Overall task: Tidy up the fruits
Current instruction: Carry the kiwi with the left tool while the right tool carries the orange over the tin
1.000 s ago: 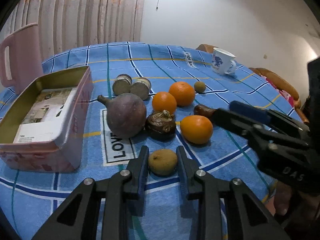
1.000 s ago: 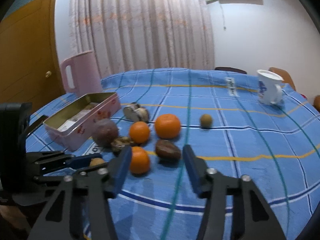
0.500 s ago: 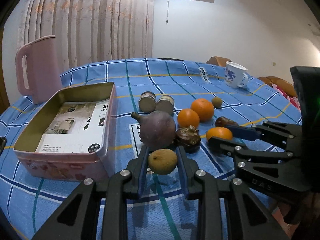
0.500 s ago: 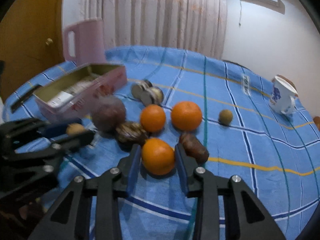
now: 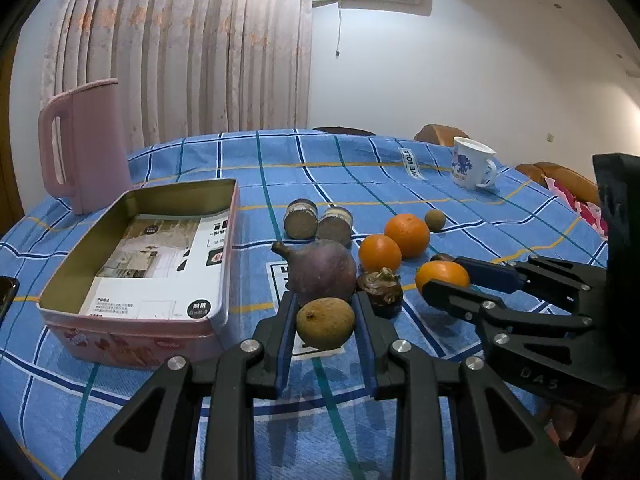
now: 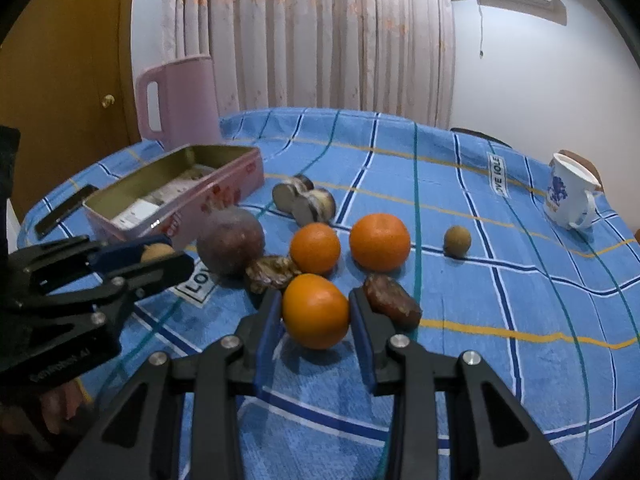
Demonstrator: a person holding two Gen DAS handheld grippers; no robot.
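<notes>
My left gripper (image 5: 325, 322) is shut on a small tan-brown fruit (image 5: 325, 323) and holds it above the blue checked cloth, just right of the open pink tin (image 5: 132, 320). My right gripper (image 6: 316, 312) is shut on an orange (image 6: 316, 311), lifted slightly off the cloth; it also shows in the left wrist view (image 5: 442, 275). Two more oranges (image 6: 315, 248) (image 6: 380, 242), a large purple fruit (image 6: 231, 241), two dark wrinkled fruits (image 6: 272, 274) (image 6: 394, 306) and a small brown fruit (image 6: 457, 241) lie on the cloth.
A pink jug (image 5: 82, 148) stands behind the tin. Two small round jars (image 5: 318, 223) lie on their sides behind the fruit. A white mug (image 5: 472, 168) stands at the far right. A dark phone (image 6: 64, 212) lies at the table's left edge.
My left gripper has lifted the tan fruit and drawn back toward the tin. My right gripper has closed on the orange and raised it a little.
</notes>
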